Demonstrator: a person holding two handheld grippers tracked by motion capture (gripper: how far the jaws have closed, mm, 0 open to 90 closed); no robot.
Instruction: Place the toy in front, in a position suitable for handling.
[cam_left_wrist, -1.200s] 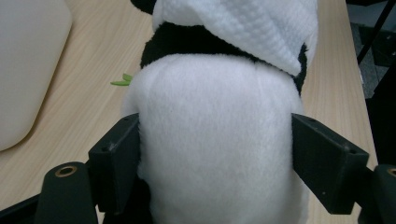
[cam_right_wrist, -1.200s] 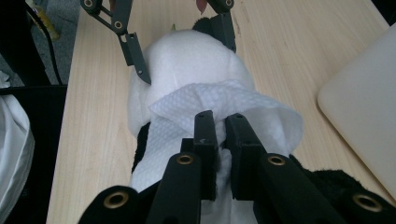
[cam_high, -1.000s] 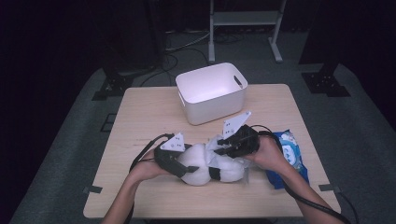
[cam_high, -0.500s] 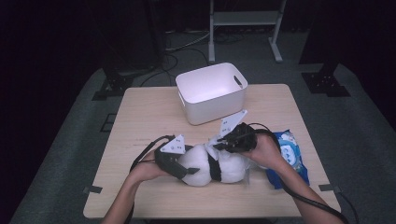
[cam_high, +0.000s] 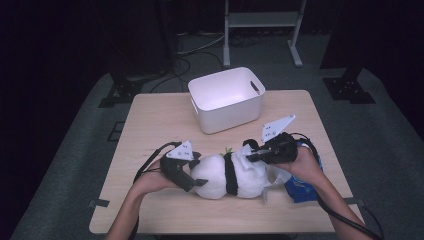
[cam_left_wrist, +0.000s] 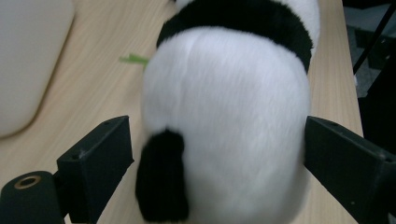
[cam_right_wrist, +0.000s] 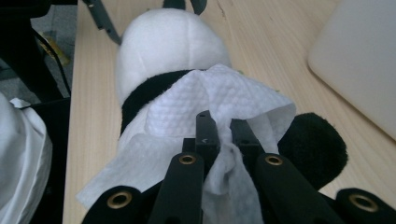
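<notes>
The plush panda (cam_high: 231, 175) lies on its side near the front edge of the wooden table (cam_high: 150, 120), well in front of the white bin (cam_high: 227, 100), and the work in hand looks like wiping it down with a white wipe (cam_right_wrist: 210, 100). The right gripper (cam_right_wrist: 223, 128) is clenched on a bunched fold of that wipe, the rest of the sheet draped over the panda's black band and white body; in the high view the same gripper (cam_high: 252, 156) sits on top of the toy's right end. The left gripper (cam_left_wrist: 215, 154) has just been opening: its jaws stand wide on either side of the panda's white rump, the toy between them but the pads not pressing (a sliver of gap shows on the left side, and the right pad is at most brushing the fur). In the high view it (cam_high: 192, 177) sits against the toy's left end. That is where I'd expect trouble. With the left jaws released, nothing pins the panda, so a firm stroke of the wipe could simply roll or shove the soft toy across the smooth wood, perhaps toward the front edge, which is close. The pinch on the wipe is also narrow: a drag against plush fur could pull the sheet free of the jaws or tear it. The blue pack (cam_high: 300, 187) lying just beside the right hand (cam_high: 302, 167) could get knocked by the wrist on a long backward stroke.
</notes>
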